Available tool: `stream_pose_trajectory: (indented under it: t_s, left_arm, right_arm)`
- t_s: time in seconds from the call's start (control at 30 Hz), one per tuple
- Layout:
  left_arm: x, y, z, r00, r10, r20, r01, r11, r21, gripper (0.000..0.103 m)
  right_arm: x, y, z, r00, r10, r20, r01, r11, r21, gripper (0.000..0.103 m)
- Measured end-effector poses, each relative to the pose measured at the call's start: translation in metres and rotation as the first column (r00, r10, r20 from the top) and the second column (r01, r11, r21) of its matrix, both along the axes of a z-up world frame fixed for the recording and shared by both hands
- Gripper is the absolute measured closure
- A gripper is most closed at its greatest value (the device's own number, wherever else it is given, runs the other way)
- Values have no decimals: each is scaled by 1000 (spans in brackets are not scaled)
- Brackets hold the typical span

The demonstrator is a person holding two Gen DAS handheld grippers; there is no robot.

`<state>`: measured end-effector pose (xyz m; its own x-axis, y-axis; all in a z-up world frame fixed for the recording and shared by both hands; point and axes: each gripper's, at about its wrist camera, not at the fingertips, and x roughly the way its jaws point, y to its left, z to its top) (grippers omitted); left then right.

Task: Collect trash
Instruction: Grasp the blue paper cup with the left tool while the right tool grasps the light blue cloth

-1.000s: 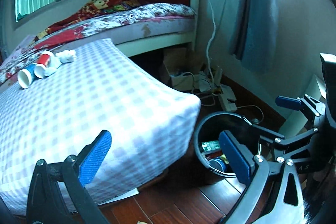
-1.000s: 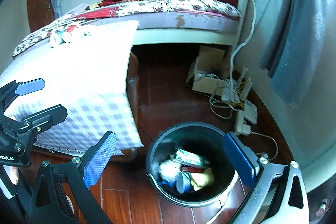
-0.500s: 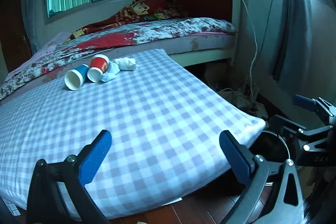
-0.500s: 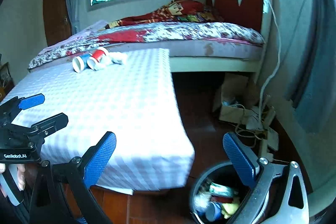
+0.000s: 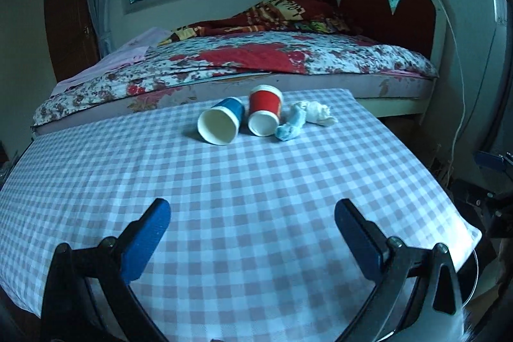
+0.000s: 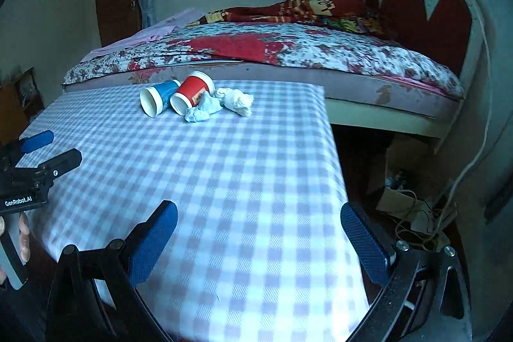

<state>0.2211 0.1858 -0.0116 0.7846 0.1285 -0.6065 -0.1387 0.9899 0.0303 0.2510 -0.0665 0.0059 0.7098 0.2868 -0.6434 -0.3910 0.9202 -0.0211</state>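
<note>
On the far part of the checkered table lie a blue paper cup and a red paper cup on their sides, with a crumpled blue tissue and a crumpled white tissue to their right. They also show in the right wrist view: blue cup, red cup, blue tissue, white tissue. My left gripper is open and empty over the near table edge. My right gripper is open and empty over the table's near right corner.
A bed with a floral cover and red headboard stands behind the table. The rim of a black bin shows under the table's right corner. Cables and a power strip lie on the floor to the right.
Both grippers have swung up and left, away from the trash bin on the floor, and now face the table top with the cups and tissues. Both stay open.
</note>
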Motion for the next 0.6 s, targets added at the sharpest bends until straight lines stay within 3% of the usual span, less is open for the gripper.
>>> stream_pose_trajectory:
  t_s: [0.13,0.23,0.37,0.6]
  left_arm:
    - [21,26,-6,999,37,-3,-37,999,-2,1]
    - [39,42,-11,998,57,-1,-57,998,-16,1]
    - [68,55,-20,998,55,-18,-55,998,-22,1]
    - [123,71,-33,999,26,-22,-26,999,-28,1]
  right_arm:
    - [34,37,-3,999,36,0,-36,999,2,4]
    - [64,65,-8,998,61,-18,-61,998,7,17]
    - [102,94,-18,996,83,-35,-83,997,7,27]
    - [153,130,-38,982,147,-120,-144,989,39,32]
